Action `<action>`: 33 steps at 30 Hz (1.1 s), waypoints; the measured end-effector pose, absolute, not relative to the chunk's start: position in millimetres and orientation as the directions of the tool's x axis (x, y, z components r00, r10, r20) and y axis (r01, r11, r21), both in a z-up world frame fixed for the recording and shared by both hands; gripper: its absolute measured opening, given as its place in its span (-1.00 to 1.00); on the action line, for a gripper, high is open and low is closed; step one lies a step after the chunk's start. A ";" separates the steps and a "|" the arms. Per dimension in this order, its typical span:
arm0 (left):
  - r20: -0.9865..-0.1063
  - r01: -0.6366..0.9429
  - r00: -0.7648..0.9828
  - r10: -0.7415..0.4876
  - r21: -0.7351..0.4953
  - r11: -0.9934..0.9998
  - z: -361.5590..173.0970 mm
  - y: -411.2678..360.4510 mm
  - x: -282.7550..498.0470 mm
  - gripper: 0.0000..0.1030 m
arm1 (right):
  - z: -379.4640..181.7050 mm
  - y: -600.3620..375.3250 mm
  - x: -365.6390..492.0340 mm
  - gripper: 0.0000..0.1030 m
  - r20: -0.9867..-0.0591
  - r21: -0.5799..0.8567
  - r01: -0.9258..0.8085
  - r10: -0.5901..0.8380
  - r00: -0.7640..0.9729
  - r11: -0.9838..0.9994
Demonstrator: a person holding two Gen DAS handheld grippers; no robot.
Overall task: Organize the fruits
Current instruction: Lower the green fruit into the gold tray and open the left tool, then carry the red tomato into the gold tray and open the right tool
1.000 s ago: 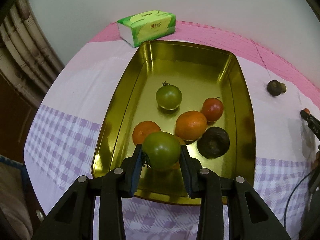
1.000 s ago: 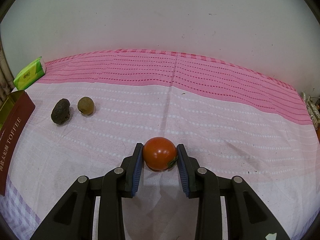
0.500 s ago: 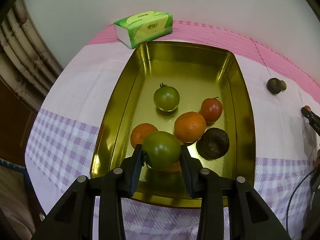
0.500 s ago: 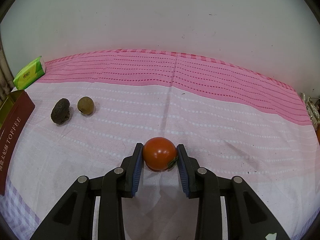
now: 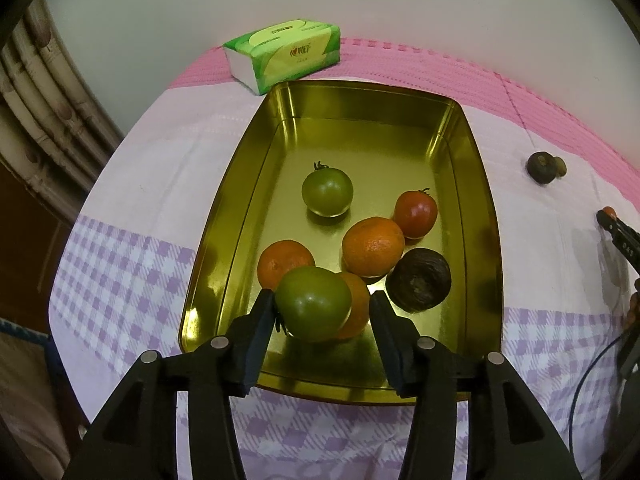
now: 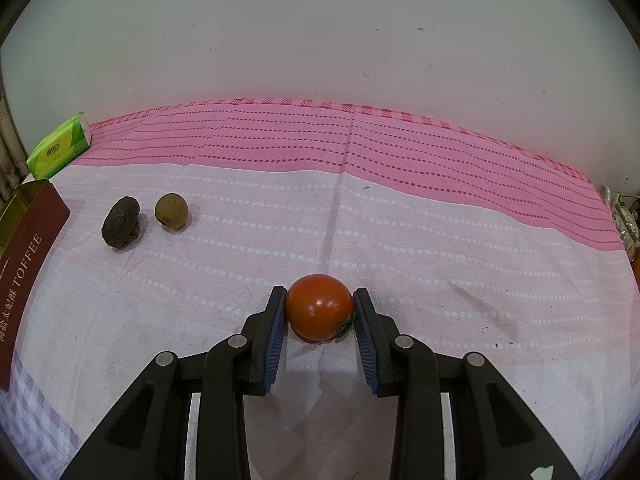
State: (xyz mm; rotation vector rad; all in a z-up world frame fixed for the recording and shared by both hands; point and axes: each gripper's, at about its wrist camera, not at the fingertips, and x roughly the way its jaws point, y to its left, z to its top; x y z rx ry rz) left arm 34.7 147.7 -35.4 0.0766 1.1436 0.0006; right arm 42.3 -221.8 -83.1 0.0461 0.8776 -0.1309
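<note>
The left gripper [image 5: 322, 310] hangs over the near end of a gold tray [image 5: 486, 216], its jaws parted around a green tomato [image 5: 314, 304]; the left pad touches it, the right pad stands clear. In the tray lie another green tomato [image 5: 327, 193], a red tomato [image 5: 416, 214], three oranges [image 5: 373, 246] and a dark wrinkled fruit [image 5: 419, 286]. A green tissue pack [image 5: 286, 54] sits just beyond the far rim. Two small dark fruits [image 5: 543, 167] rest on the cloth to the right.

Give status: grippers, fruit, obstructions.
Left gripper open, green tomato released into gold tray. Right gripper shut on red tomato. Nothing blocking.
</note>
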 end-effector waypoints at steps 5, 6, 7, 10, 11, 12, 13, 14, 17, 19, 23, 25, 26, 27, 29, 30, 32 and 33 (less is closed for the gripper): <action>-0.904 0.039 0.425 0.042 0.065 0.997 -32.8 148.4 32.4 0.03 | -82.8 -221.5 42.3 -0.39 -0.769 -0.013 0.133 -0.095 0.632 0.991; -0.904 0.039 0.426 0.042 0.065 0.997 -31.9 148.7 31.6 0.05 | -82.8 -221.5 42.3 -0.39 -0.770 -0.013 0.133 -0.095 0.632 0.991; -0.902 0.039 0.430 0.042 0.065 0.997 -31.2 149.3 31.2 0.06 | -82.7 -221.0 42.3 -0.39 -0.769 -0.013 0.134 -0.095 0.631 0.991; -0.897 0.042 0.440 0.037 0.062 0.997 -28.9 150.5 29.9 0.09 | -82.7 -221.2 41.9 -0.39 -0.769 -0.014 0.134 -0.096 0.631 0.991; -0.895 0.042 0.445 0.033 0.058 0.997 -27.9 151.2 29.1 0.10 | -82.4 -220.2 41.6 -0.39 -0.770 -0.012 0.134 -0.094 0.632 0.991; -0.894 0.043 0.447 0.032 0.057 0.997 -27.8 152.0 29.3 0.11 | -82.3 -220.4 41.6 -0.39 -0.770 -0.010 0.134 -0.093 0.632 0.991; -0.894 0.043 0.447 0.030 0.055 0.998 -27.4 152.7 29.4 0.11 | -82.3 -220.4 41.5 -0.39 -0.770 -0.012 0.133 -0.095 0.632 0.991; -0.892 0.041 0.450 0.029 0.053 0.998 -26.6 153.9 29.0 0.11 | -82.2 -220.2 41.4 -0.39 -0.769 -0.016 0.133 -0.097 0.631 0.991; -0.888 0.039 0.459 0.027 0.051 0.998 -24.8 156.4 28.1 0.12 | -82.7 -221.2 41.7 -0.39 -0.769 -0.019 0.132 -0.099 0.631 0.991; -0.882 0.037 0.469 0.035 0.059 0.998 -21.8 158.8 27.3 0.13 | -82.7 -221.3 42.0 -0.39 -0.769 -0.020 0.132 -0.100 0.631 0.991; -0.869 0.021 0.492 0.053 0.073 0.997 -15.2 167.2 24.1 0.17 | -82.6 -221.7 42.0 -0.39 -0.769 -0.018 0.131 -0.097 0.631 0.991; -0.860 0.010 0.505 0.070 0.087 0.996 -12.6 172.9 23.4 0.21 | -82.5 -222.1 42.0 -0.40 -0.769 -0.021 0.130 -0.099 0.632 0.991; -0.854 -0.002 0.514 0.082 0.095 0.996 -10.9 177.0 22.7 0.22 | -82.5 -221.7 41.9 -0.40 -0.769 -0.023 0.130 -0.101 0.631 0.991; -0.850 -0.012 0.520 0.089 0.097 0.995 -9.8 180.6 22.0 0.23 | -82.4 -221.2 41.7 -0.41 -0.768 -0.028 0.130 -0.105 0.631 0.991; -0.842 -0.040 0.529 0.105 0.099 0.994 -7.5 190.2 21.3 0.24 | -81.5 -218.5 42.3 -0.42 -0.768 -0.039 0.128 -0.112 0.631 0.991; -0.838 -0.055 0.534 0.114 0.100 0.993 -6.3 195.0 20.4 0.24 | -81.3 -217.9 42.0 -0.42 -0.768 -0.040 0.128 -0.113 0.630 0.991; -0.835 -0.076 0.535 0.128 0.103 0.992 -5.7 203.0 19.0 0.28 | -80.1 -215.8 40.3 -0.43 -0.774 -0.031 0.135 -0.109 0.624 0.990; -0.835 -0.083 0.535 0.131 0.102 0.991 -6.4 204.4 18.3 0.29 | -78.5 -214.1 38.9 -0.43 -0.776 -0.020 0.139 -0.103 0.623 0.990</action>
